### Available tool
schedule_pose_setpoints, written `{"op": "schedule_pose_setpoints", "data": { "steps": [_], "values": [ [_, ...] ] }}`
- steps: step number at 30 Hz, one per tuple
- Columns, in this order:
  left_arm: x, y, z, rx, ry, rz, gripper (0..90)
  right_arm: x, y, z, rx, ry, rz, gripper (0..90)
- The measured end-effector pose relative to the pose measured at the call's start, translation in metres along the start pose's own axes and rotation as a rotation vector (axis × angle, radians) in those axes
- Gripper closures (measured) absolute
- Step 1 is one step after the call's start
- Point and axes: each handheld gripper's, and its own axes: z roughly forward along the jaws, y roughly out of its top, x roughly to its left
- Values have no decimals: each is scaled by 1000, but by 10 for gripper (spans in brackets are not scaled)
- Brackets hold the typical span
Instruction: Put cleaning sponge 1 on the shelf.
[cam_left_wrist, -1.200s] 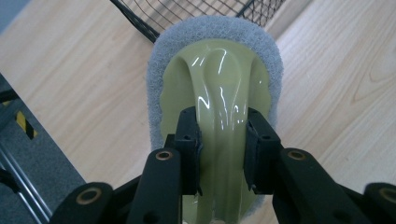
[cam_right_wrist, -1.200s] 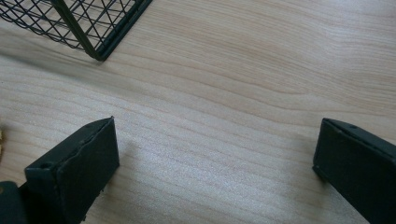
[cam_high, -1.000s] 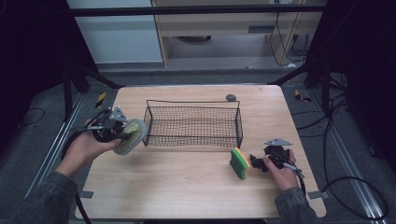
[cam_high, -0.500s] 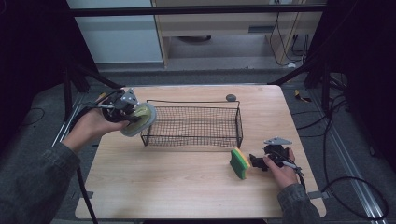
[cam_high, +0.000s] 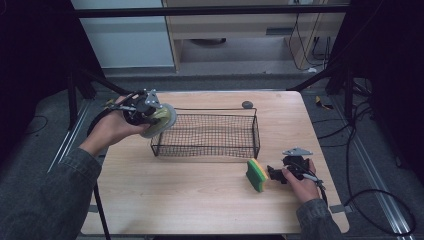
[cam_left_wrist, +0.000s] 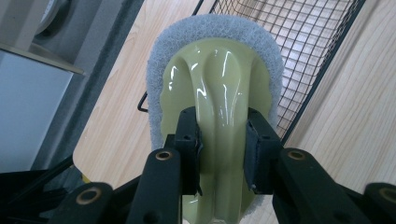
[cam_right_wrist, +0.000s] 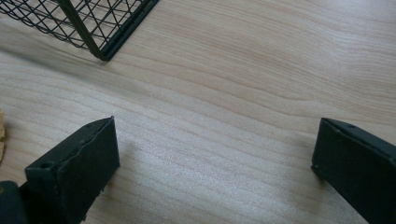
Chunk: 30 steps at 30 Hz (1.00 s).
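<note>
A dish scrubber (cam_high: 162, 120) with a pale yellow-green plastic handle and a grey-white pad (cam_left_wrist: 219, 70) is held in the air at the left end of the black wire basket (cam_high: 255, 131). My left gripper (cam_high: 150, 115) is shut on its handle, seen close up in the left gripper view (cam_left_wrist: 223, 135), with the basket's mesh (cam_left_wrist: 299, 46) just beyond. A green and yellow sponge (cam_high: 256, 175) stands on edge on the table at the front right. My right gripper (cam_high: 272, 174) rests just right of it, open, with bare wood between its jaws (cam_right_wrist: 215, 154).
The wooden table (cam_high: 200, 200) has the basket at its middle; the basket's corner (cam_right_wrist: 93, 28) shows ahead of the right gripper. A small dark round object (cam_high: 246, 104) lies behind the basket. Dark frame posts and cables flank the table.
My left gripper has carried the scrubber away from the person and rightward, up to the basket's left end. The right gripper and the sponge have stayed still.
</note>
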Motion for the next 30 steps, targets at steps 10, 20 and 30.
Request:
{"op": "schedule_pose_setpoints", "data": {
  "steps": [10, 20, 30],
  "values": [
    [3, 8, 4, -5, 15, 83, 698, 0, 0, 0, 1, 0, 2, 8],
    [2, 33, 12, -12, 19, 177, 698, 0, 0, 0, 0, 1, 1, 8],
    [-5, 51, 26, 4, 12, 246, 698, 0, 0, 0, -1, 2, 1, 8]
  ]
}}
